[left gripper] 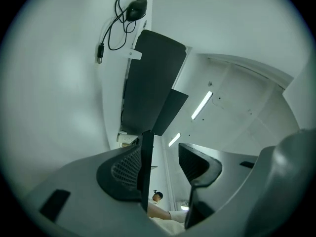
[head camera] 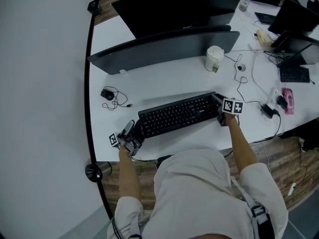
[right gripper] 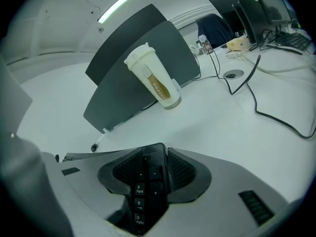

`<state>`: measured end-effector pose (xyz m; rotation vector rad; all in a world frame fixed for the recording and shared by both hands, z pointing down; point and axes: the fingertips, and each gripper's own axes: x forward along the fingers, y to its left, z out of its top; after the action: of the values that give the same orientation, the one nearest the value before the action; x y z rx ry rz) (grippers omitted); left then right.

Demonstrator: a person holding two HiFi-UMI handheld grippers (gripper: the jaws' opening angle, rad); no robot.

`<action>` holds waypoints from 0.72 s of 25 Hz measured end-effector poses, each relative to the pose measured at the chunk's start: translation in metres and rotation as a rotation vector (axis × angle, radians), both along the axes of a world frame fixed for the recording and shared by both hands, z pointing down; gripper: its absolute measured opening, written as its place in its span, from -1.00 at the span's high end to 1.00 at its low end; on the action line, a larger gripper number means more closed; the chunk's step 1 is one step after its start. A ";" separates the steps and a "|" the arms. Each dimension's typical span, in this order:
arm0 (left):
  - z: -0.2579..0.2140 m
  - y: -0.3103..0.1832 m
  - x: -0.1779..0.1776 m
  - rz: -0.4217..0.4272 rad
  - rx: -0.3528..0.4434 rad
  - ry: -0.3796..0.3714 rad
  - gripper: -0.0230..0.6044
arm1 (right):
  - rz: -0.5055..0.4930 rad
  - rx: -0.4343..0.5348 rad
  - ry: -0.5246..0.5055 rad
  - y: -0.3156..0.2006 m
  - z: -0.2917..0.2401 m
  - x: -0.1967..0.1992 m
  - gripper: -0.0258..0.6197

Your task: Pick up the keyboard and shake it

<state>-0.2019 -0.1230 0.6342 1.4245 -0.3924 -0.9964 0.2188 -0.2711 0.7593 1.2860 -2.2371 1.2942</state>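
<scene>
Office, open-plan desk row. There's a long white curved desk [head camera: 179, 81] with dark grey curved partition panels [head camera: 164, 49] along its far side. At the near edge sits a black full-size keyboard [head camera: 177, 114], with a black wired mouse [head camera: 107, 94] to the left and a white lidded coffee tumbler [head camera: 214, 58] further back. The far right has black monitors [head camera: 294, 14], a second black keyboard [head camera: 294, 74], loose black cables [head camera: 249, 86] and a round cable grommet [head camera: 241, 67] set in the desktop. Wood-pattern floor [head camera: 279, 156] on the near side. White panelled ceiling [left gripper: 247, 93] with long strip lights [left gripper: 201, 105].
</scene>
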 end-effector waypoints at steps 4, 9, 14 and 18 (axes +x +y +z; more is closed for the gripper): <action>-0.009 0.001 0.001 -0.047 0.047 0.062 0.16 | -0.002 0.019 -0.019 -0.004 -0.003 -0.001 0.35; -0.011 -0.002 0.001 -0.103 0.052 0.038 0.16 | 0.020 0.053 -0.042 -0.009 -0.007 0.004 0.36; -0.005 -0.013 -0.009 -0.249 0.040 -0.070 0.16 | 0.005 0.065 -0.016 -0.008 -0.006 0.001 0.38; 0.006 -0.014 -0.019 -0.308 -0.049 0.034 0.12 | -0.009 0.073 0.005 -0.005 -0.005 -0.001 0.40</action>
<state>-0.2213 -0.1370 0.6405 1.3254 -0.6201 -1.2484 0.2177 -0.2764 0.7542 1.3014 -2.3038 1.2151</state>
